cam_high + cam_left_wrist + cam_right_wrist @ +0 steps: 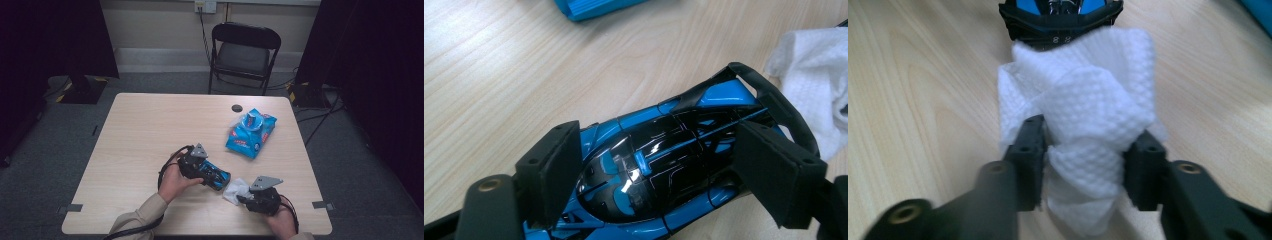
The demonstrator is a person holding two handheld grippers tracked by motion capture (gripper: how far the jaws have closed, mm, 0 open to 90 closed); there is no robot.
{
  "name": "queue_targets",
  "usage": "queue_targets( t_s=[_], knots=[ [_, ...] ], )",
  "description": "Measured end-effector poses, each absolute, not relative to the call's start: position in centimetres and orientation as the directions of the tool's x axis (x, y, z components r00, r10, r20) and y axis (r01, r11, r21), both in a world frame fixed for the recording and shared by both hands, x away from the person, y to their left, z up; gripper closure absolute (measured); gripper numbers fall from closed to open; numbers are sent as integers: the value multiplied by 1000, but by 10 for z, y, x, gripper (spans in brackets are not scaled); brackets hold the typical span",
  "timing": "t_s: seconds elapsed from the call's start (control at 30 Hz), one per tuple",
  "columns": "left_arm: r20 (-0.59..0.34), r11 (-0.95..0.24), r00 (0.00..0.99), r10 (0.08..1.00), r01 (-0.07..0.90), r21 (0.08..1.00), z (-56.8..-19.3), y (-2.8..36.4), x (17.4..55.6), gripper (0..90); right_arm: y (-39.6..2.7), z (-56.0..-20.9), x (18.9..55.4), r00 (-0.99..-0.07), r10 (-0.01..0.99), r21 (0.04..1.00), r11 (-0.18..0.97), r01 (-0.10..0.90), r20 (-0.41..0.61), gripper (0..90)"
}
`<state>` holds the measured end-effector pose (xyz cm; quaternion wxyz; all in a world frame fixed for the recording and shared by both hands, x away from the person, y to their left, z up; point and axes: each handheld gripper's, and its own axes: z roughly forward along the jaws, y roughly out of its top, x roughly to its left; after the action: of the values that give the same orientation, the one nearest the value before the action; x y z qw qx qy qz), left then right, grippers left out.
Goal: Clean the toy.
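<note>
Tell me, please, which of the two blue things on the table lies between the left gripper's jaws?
The blue-and-black toy car, glossy and hard. The other blue thing is the soft wipes pack, lying apart farther up the table.

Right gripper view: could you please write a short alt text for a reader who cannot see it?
A crumpled white wipe sits between the right gripper's two black jaws, whose pads press its sides. Just beyond it, touching the wipe's far edge, is one end of a blue and black toy car, on a light wooden table.

Overhead camera faces forward; tong cameras closely share the toy car (659, 170).
</note>
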<state>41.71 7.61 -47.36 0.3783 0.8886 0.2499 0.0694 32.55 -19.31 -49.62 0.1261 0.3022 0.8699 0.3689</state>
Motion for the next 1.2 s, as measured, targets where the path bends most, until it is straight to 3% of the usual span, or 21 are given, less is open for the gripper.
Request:
queue_targets(
  t_s=[0.1,0.2,0.8,1.2],
  knots=[
    [-71,-591,868,492,393,704,-477,74,417,151,-190,-495,330,-770,638,714,534,453,11,715],
    [-78,-584,866,493,396,709,-478,74,418,144,-189,-495,333,-756,653,711,514,479,37,748],
    [-68,-582,876,478,374,722,-480,74,416,137,-167,-496,362,-700,708,714,439,545,99,816],
    [-61,-583,878,475,366,725,-480,72,413,139,-167,-495,376,-660,747,709,422,566,83,818]
  ],
)
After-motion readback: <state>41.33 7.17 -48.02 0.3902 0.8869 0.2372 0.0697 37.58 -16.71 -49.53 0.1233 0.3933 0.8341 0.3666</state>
